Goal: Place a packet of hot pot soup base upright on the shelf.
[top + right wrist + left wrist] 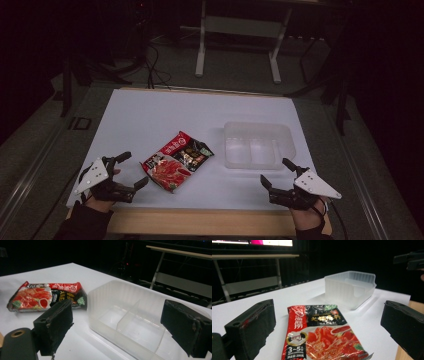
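Observation:
A red and black food packet (177, 161) lies flat on the white table top (165, 115), left of centre. A clear plastic box (257, 144) with an inner divider stands to its right. My left gripper (132, 170) rests open at the front left, its jaws wide apart and pointing at the packet (319, 337) with the box (350, 287) beyond. My right gripper (277, 173) is open at the front right, just in front of the box (140, 322), nothing between its jaws. In the right gripper view the packet (47, 296) lies to the left.
A wooden strip (200, 220) edges the table front. Beyond the far edge stand a metal frame's legs (235, 45) and cables on a dark floor. The other gripper (412, 261) shows at the upper right of the left gripper view.

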`<act>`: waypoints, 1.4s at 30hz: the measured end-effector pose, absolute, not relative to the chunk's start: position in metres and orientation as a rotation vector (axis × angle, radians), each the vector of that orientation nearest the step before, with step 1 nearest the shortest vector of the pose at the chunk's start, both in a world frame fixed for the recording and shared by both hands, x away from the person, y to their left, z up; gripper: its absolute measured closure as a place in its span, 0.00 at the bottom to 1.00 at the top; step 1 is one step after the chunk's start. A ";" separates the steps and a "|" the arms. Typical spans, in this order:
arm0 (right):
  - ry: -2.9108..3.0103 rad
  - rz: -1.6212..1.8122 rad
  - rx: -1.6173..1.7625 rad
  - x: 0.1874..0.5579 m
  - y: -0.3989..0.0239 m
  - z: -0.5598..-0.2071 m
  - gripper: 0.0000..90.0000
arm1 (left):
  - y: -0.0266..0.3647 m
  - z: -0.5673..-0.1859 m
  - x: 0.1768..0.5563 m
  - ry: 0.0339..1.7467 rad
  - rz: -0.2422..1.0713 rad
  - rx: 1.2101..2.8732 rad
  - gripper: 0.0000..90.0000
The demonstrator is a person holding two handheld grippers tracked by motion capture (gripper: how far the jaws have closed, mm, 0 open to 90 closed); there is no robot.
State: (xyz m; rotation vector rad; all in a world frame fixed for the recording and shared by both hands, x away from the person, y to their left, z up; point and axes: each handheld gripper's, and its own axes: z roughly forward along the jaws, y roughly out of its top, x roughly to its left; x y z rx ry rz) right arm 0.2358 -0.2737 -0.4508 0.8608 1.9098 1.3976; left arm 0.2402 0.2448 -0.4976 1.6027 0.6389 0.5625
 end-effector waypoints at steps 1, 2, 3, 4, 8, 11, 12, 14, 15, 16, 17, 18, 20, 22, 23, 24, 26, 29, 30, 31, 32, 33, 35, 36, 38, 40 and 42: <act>1.921 1.393 0.868 0.236 -0.273 -0.451 0.12 | 0.244 -0.498 0.240 0.641 0.559 1.613 0.00; 1.935 1.389 0.886 0.237 -0.272 -0.452 0.12 | 0.244 -0.498 0.240 0.643 0.552 1.628 0.00; 1.931 1.408 0.902 0.237 -0.272 -0.452 0.12 | 0.243 -0.499 0.241 0.658 0.527 1.633 0.02; 1.931 1.417 0.902 0.237 -0.272 -0.451 0.11 | 0.243 -0.499 0.241 0.658 0.527 1.633 0.02; 1.918 1.409 0.887 0.236 -0.273 -0.450 0.11 | 0.243 -0.498 0.242 0.668 0.484 1.628 0.02; 1.914 1.415 0.877 0.236 -0.272 -0.450 0.11 | 0.244 -0.495 0.242 0.675 0.430 1.616 0.02; 1.915 1.413 0.869 0.236 -0.272 -0.450 0.11 | 0.243 -0.494 0.242 0.677 0.405 1.623 0.02; 1.920 1.419 0.855 0.235 -0.270 -0.449 0.11 | 0.242 -0.490 0.242 0.674 0.372 1.640 0.02; 1.919 1.422 0.848 0.235 -0.269 -0.449 0.11 | 0.241 -0.487 0.242 0.662 0.332 1.636 0.02; 1.917 1.430 0.847 0.235 -0.270 -0.449 0.11 | 0.241 -0.487 0.242 0.662 0.332 1.636 0.02; 1.912 1.434 0.844 0.235 -0.270 -0.449 0.11 | 0.241 -0.485 0.241 0.658 0.323 1.644 0.02; 1.908 1.448 0.842 0.235 -0.269 -0.448 0.11 | 0.239 -0.480 0.241 0.652 0.309 1.658 0.02; 1.909 1.449 0.841 0.234 -0.269 -0.448 0.11 | 0.238 -0.478 0.242 0.649 0.297 1.666 0.02; 1.919 1.453 0.827 0.233 -0.266 -0.447 0.11 | 0.235 -0.475 0.244 0.640 0.265 1.675 0.02; 1.919 1.453 0.827 0.233 -0.266 -0.447 0.11 | 0.233 -0.472 0.244 0.637 0.265 1.686 0.02; 1.917 1.457 0.819 0.233 -0.266 -0.447 0.11 | 0.231 -0.469 0.244 0.631 0.283 1.692 0.02; 1.919 1.482 0.806 0.232 -0.265 -0.446 0.11 | 0.228 -0.463 0.246 0.626 0.283 1.696 0.02; 1.924 1.477 0.804 0.231 -0.264 -0.445 0.11 | 0.224 -0.455 0.249 0.626 0.302 1.702 0.02; 1.930 1.475 0.802 0.231 -0.263 -0.446 0.11 | 0.223 -0.453 0.251 0.626 0.303 1.697 0.01; 1.936 1.479 0.799 0.231 -0.262 -0.446 0.11 | 0.222 -0.451 0.253 0.628 0.303 1.695 0.01; 1.936 1.479 0.799 0.231 -0.262 -0.446 0.11 | 0.221 -0.450 0.256 0.636 0.310 1.698 0.01; 1.933 1.469 0.794 0.231 -0.262 -0.445 0.11 | 0.220 -0.449 0.258 0.644 0.321 1.702 0.01; 1.932 1.475 0.784 0.230 -0.261 -0.445 0.11 | 0.218 -0.449 0.264 0.663 0.326 1.700 0.01; 1.931 1.473 0.781 0.230 -0.261 -0.444 0.11 | 0.218 -0.449 0.266 0.671 0.328 1.699 0.01; 1.934 1.475 0.779 0.229 -0.261 -0.444 0.11 | 0.215 -0.449 0.274 0.686 0.312 1.719 0.01; 1.939 1.471 0.781 0.229 -0.260 -0.444 0.11 | 0.213 -0.450 0.279 0.695 0.317 1.726 0.01; 1.942 1.471 0.771 0.229 -0.259 -0.444 0.11 | 0.210 -0.450 0.285 0.704 0.318 1.731 0.01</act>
